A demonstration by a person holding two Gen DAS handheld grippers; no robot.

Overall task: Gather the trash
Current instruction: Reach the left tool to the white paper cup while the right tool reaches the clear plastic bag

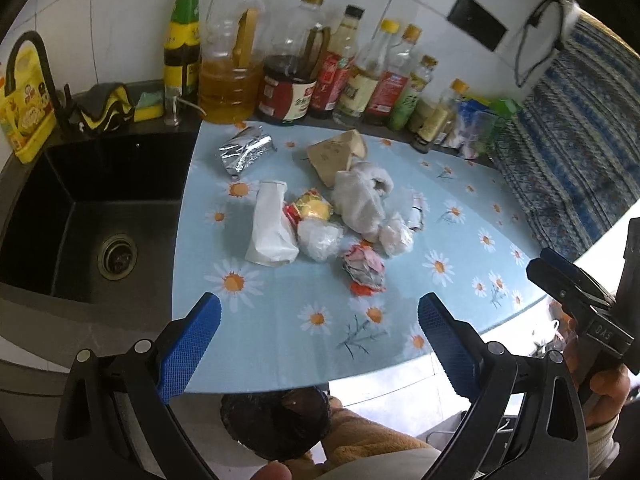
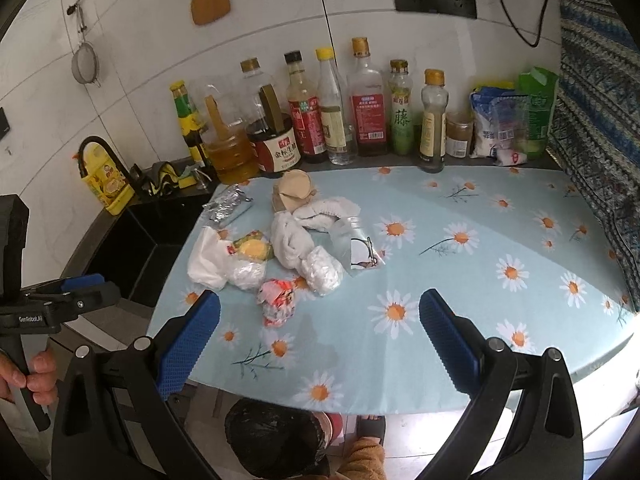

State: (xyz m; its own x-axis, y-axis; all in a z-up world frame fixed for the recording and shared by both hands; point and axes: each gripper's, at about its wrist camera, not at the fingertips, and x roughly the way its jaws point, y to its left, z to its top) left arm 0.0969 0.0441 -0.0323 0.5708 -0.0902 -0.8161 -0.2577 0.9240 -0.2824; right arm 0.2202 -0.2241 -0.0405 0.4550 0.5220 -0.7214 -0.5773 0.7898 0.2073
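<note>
The left gripper (image 1: 319, 338) is wide open and holds nothing; it hangs over the near edge of the table (image 1: 460, 184); the right gripper (image 2: 319, 338) is wide open too, with nothing between its blue fingers (image 2: 192, 344); it also hangs over the near edge, a bit more to the right.

The trash sits in a heap on the left half of the table, which has a blue cloth with daisies; there is a white bag (image 1: 272, 228), a yellow wrapper (image 1: 314, 208) just beside it, a clear ball (image 1: 320, 240) of plastic touching the bag, a white cloth (image 1: 360, 200) in the middle, a brown paper (image 1: 336, 152) behind it, and a silver pouch (image 1: 246, 152) a little apart at the back left; a red and white wrapper (image 1: 364, 270) lies nearest the grippers.

A black sink (image 1: 92, 216) is left of the table; a row of bottles (image 2: 320, 108) stands along the wall; a bin (image 2: 276, 440) with a black bag sits on the floor under the near edge.
</note>
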